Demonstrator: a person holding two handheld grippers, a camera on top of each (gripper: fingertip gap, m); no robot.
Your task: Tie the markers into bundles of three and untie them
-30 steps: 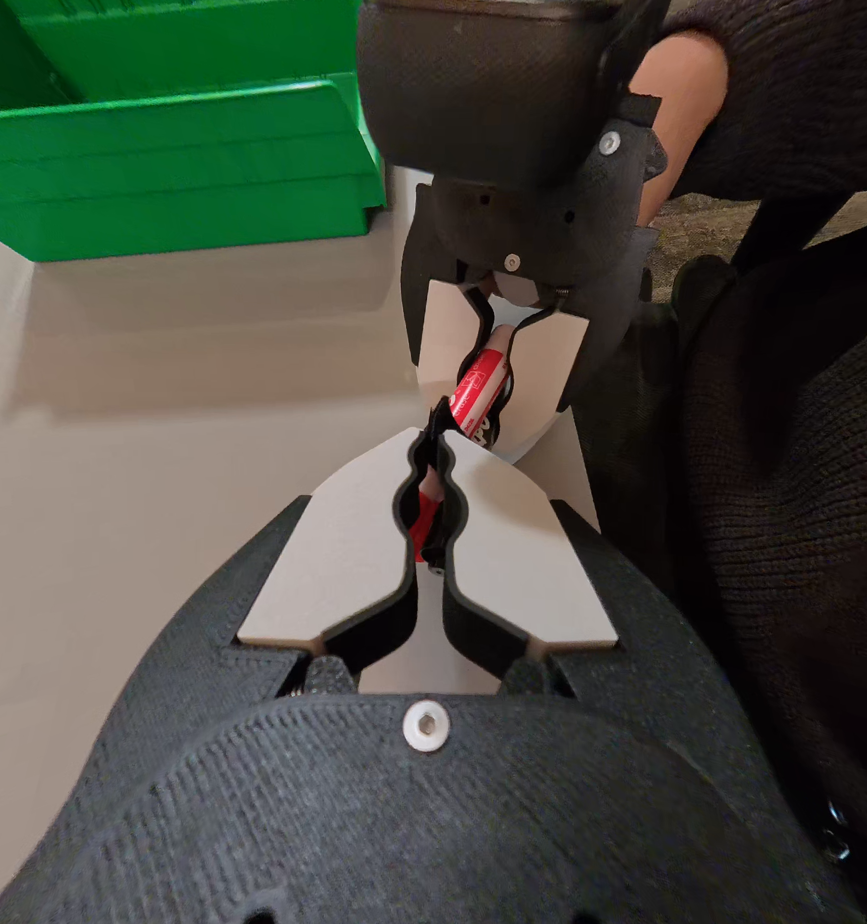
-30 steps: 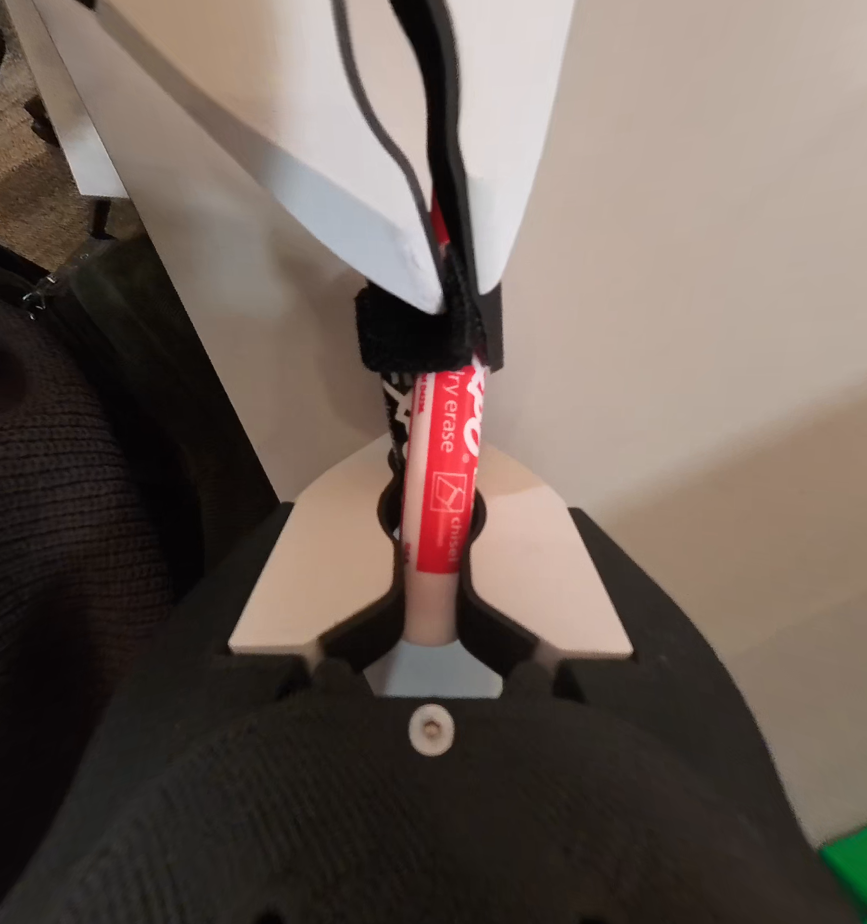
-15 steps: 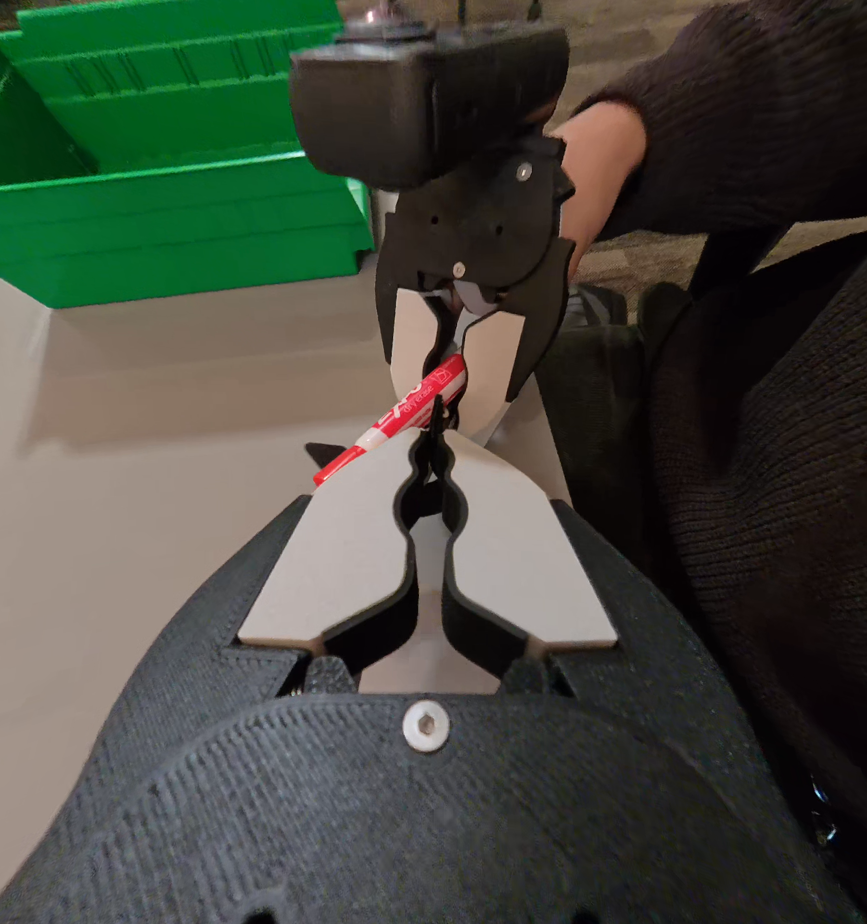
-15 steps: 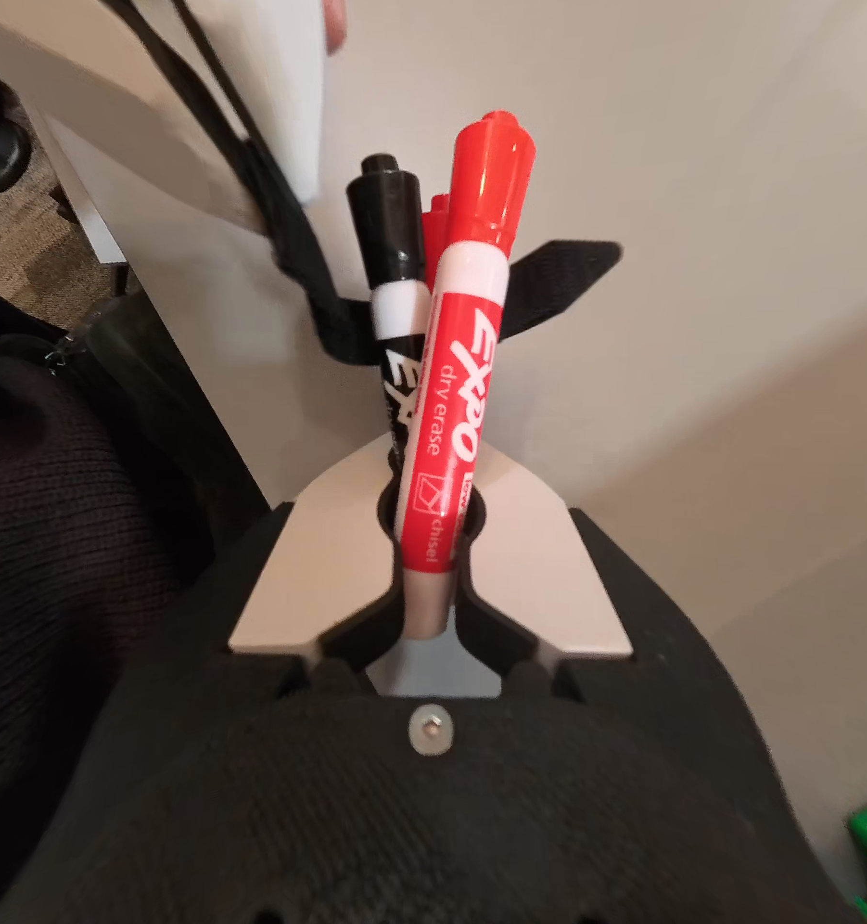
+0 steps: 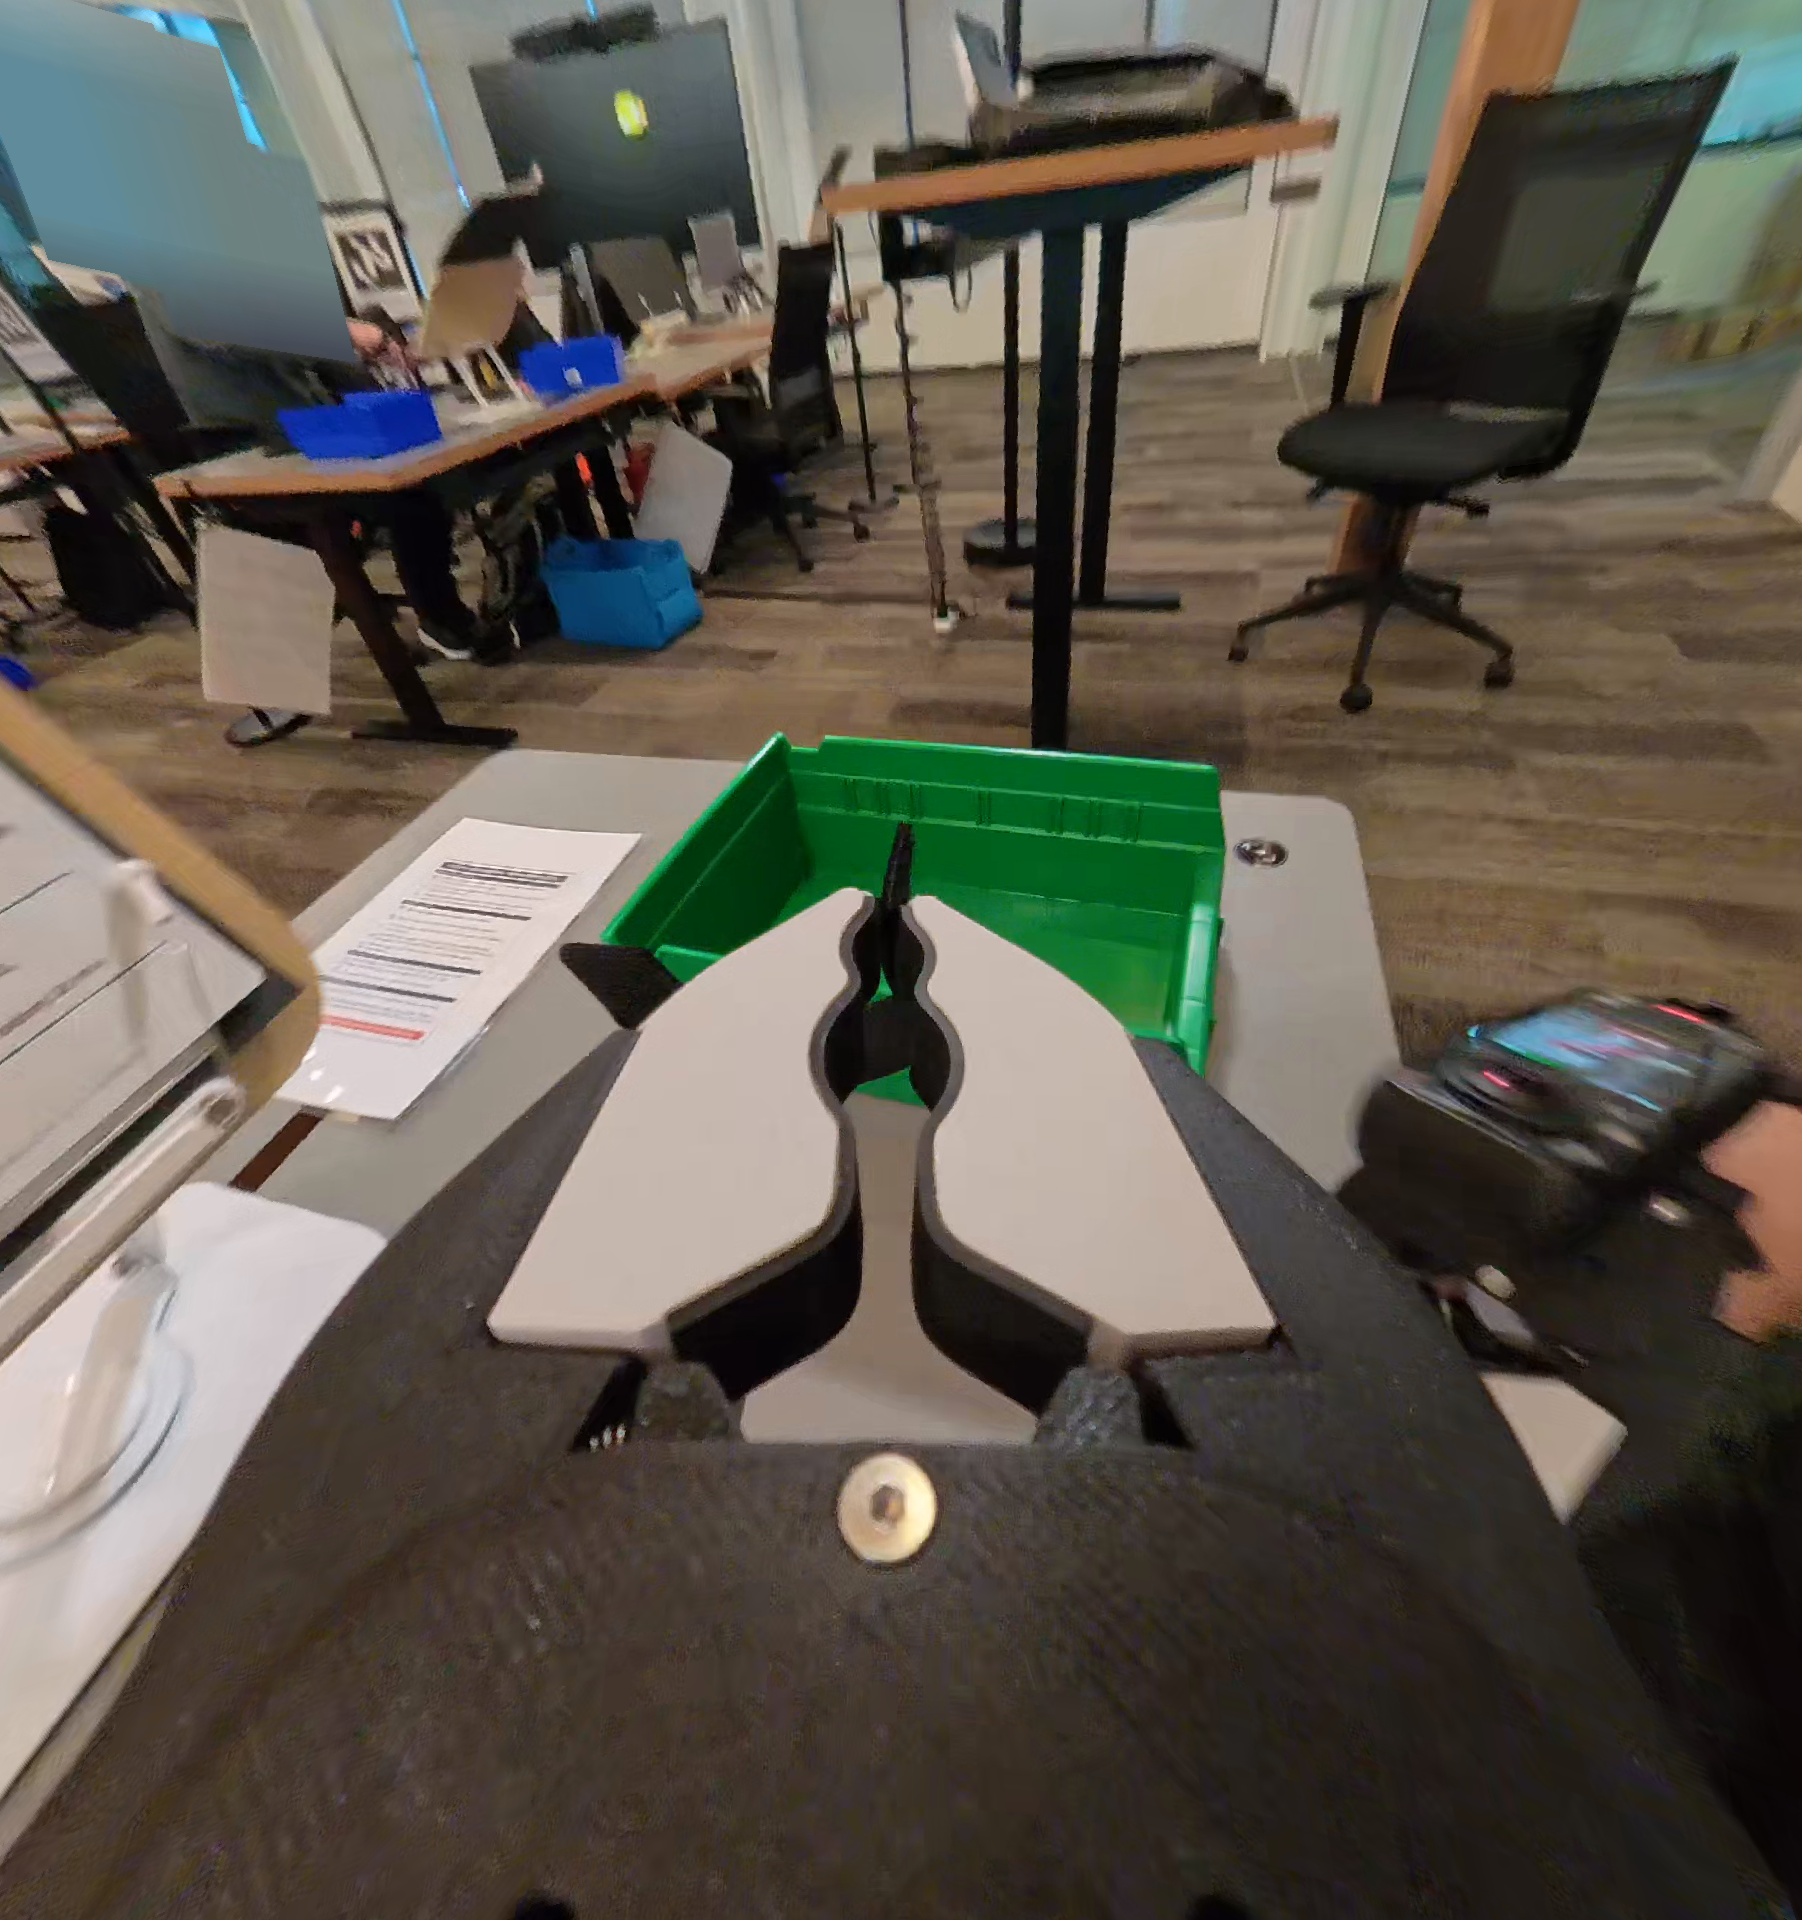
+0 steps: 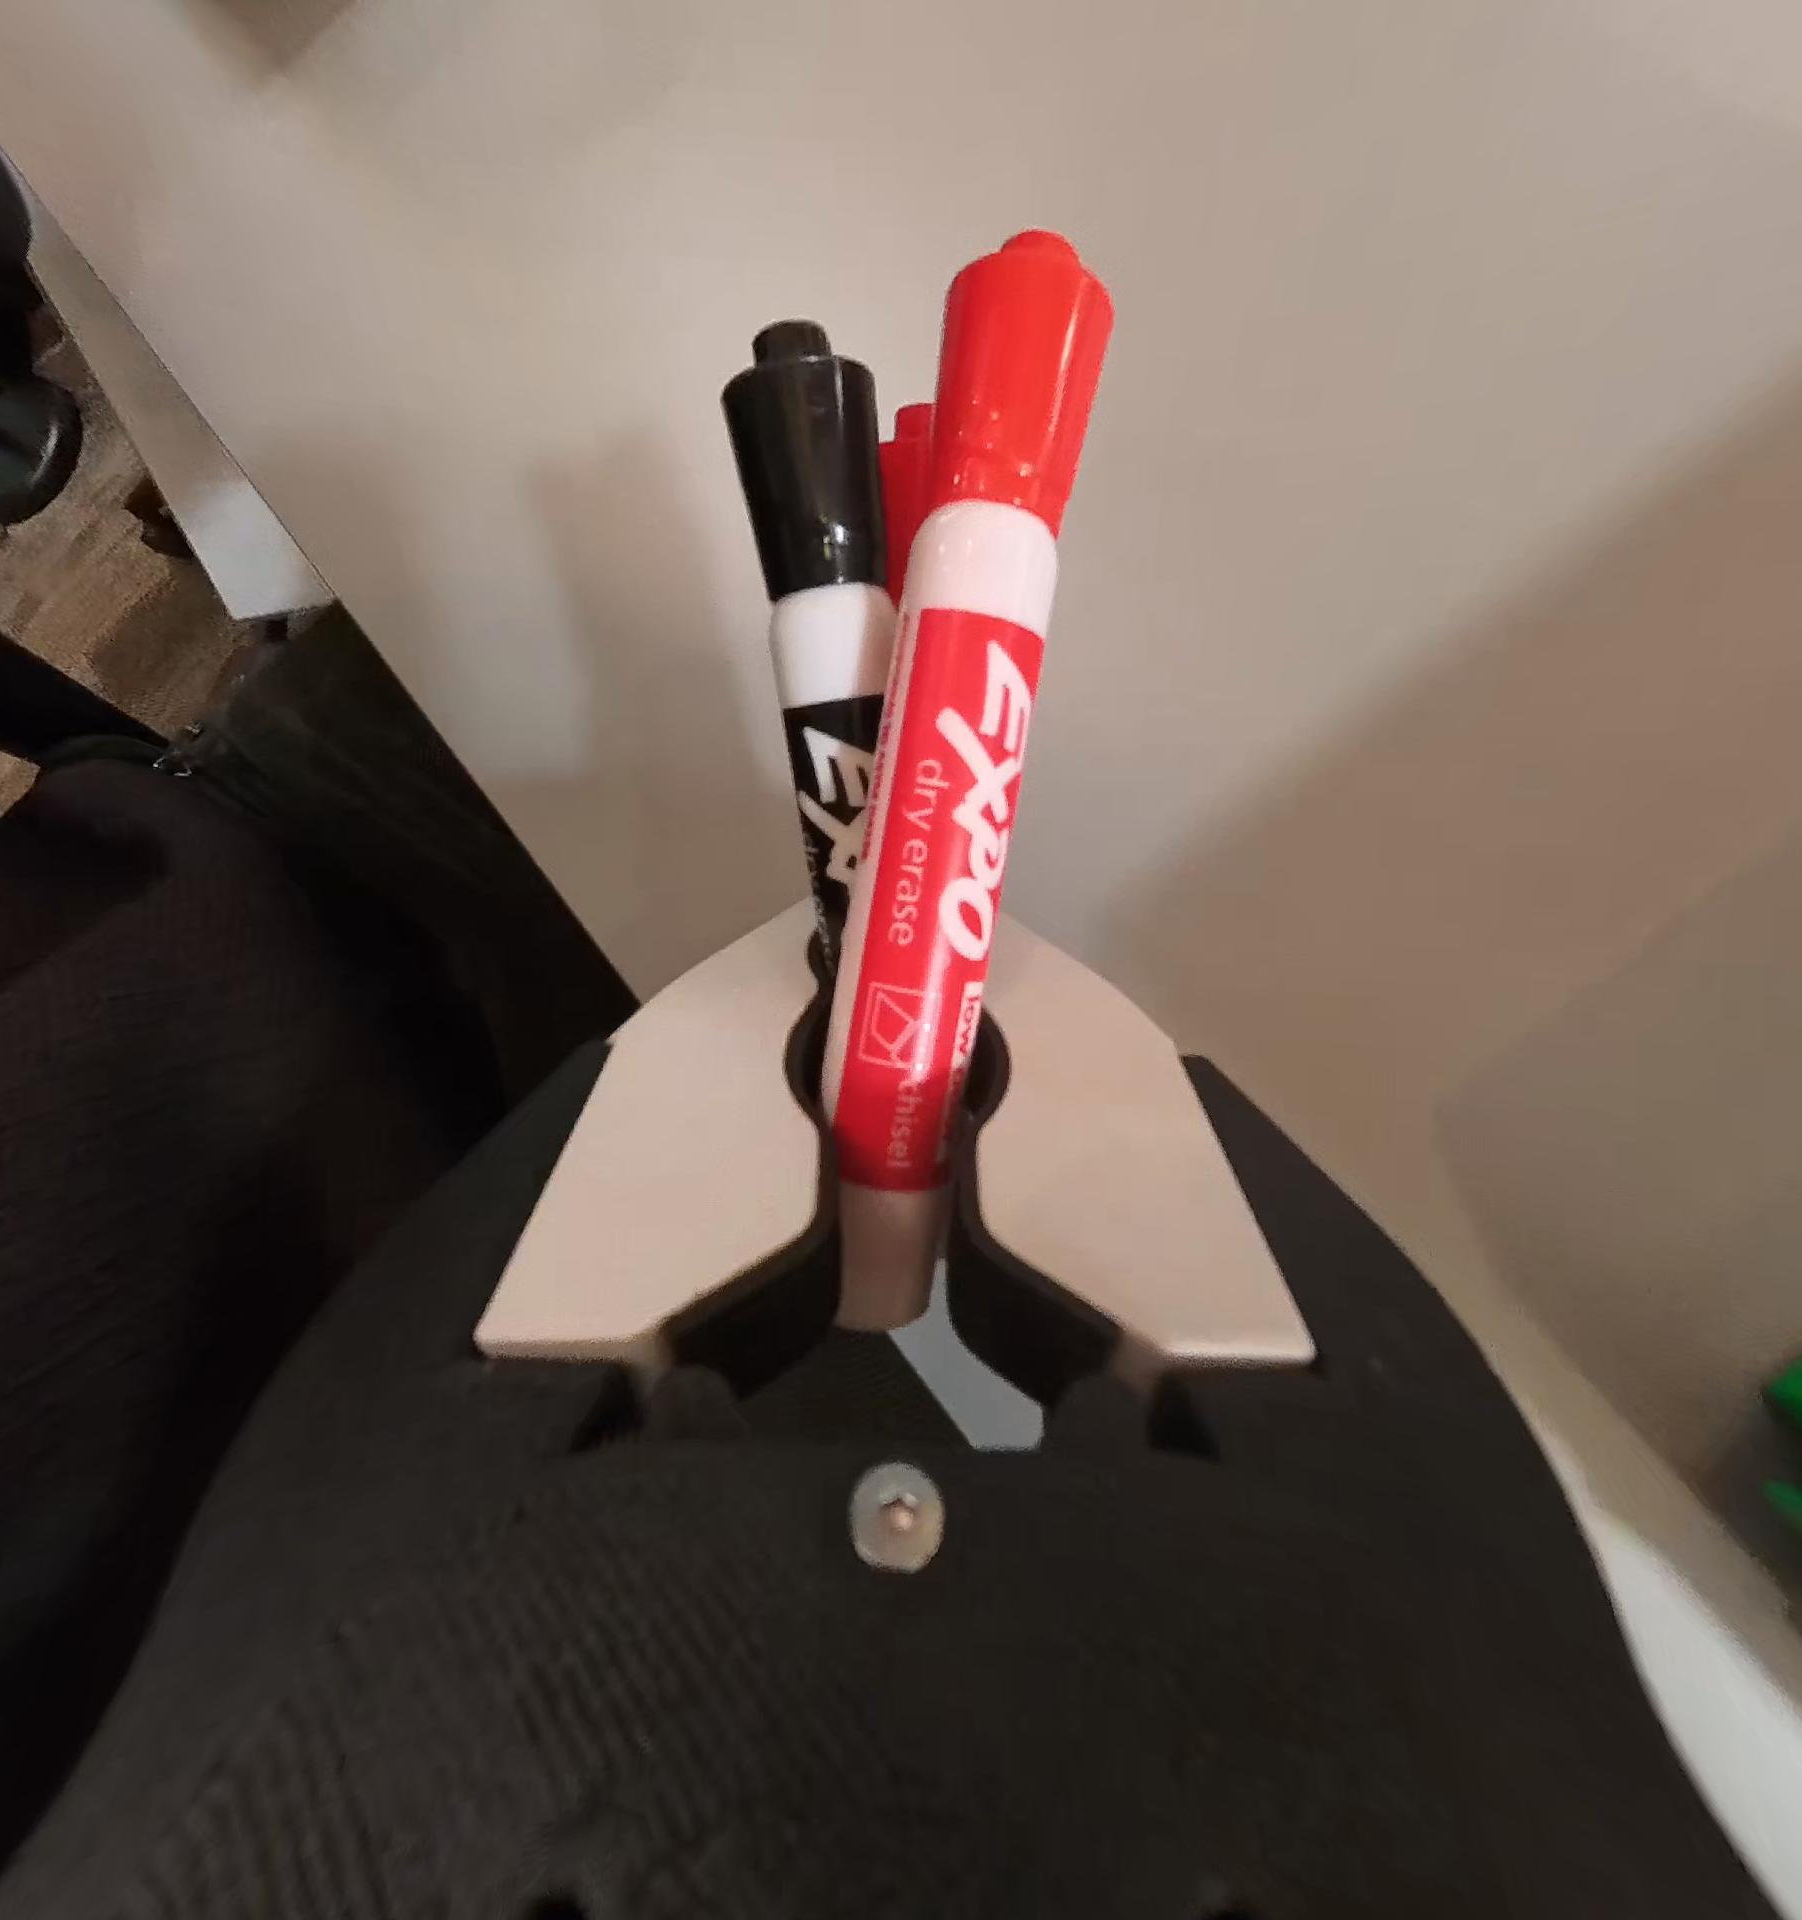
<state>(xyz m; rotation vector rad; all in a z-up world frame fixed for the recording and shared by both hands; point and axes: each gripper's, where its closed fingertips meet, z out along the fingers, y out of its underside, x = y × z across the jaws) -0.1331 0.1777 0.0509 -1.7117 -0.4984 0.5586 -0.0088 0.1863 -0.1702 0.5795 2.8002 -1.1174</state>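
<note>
My right gripper is shut on a bundle of dry-erase markers pointing away from the camera: a red marker in front, a black marker to its left and a second red marker mostly hidden behind. It holds them above the pale table. My left gripper is shut on a thin black strap, whose ends stick out at the fingertips and to the left. It hovers in front of an empty green bin. The right gripper shows blurred at the right of the left wrist view.
A printed sheet lies left of the bin on the grey table. A framed board on a clear stand stands at the near left. Beyond the table are a tall desk, an office chair and desks with blue bins. The left gripper's tips are roughly 25 cm from the right gripper's.
The strap has come off the marker bundle and stays in my left gripper, which has lifted and turned toward the green bin. My right gripper keeps the markers, now loose of the strap.
</note>
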